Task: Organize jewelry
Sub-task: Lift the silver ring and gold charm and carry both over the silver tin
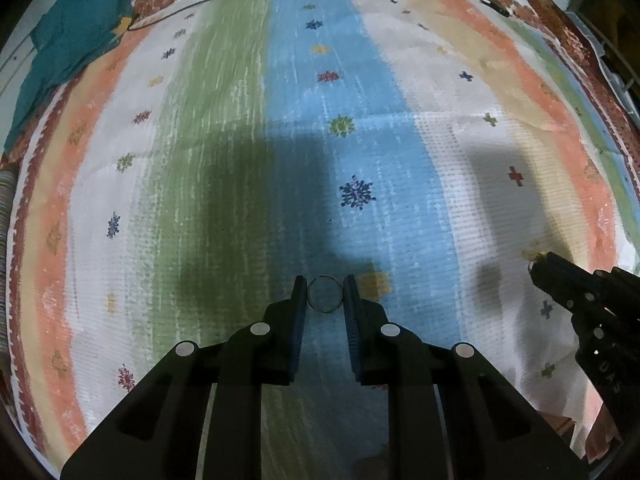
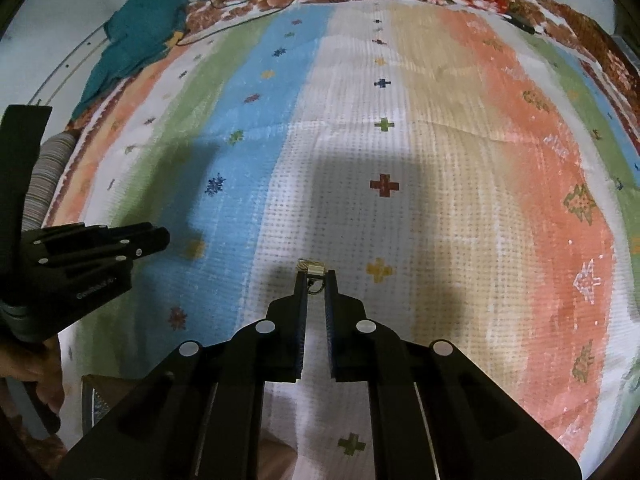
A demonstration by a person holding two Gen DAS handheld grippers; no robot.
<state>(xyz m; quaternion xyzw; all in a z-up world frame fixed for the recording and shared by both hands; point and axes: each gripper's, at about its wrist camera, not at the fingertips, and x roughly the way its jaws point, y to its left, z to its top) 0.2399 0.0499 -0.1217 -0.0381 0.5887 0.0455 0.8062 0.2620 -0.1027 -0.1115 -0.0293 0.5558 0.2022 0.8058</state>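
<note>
The left tool (image 1: 325, 294) pinches a thin ring (image 1: 325, 300) by its rim above the striped cloth (image 1: 400, 80); the right tool (image 2: 316, 276) grips a small earring (image 2: 310, 267). Both look light, slippery, easily dropped.

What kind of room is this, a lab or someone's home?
Probably a home, perhaps a bed: a striped woven bedspread with a floral edge, a crumpled teal cloth and a loose cable. The left gripper holds a thin ring.

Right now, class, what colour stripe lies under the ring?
Blue: the ring, between the left hand-held gripper's fingers, is over the blue stripe; left wrist view.
</note>
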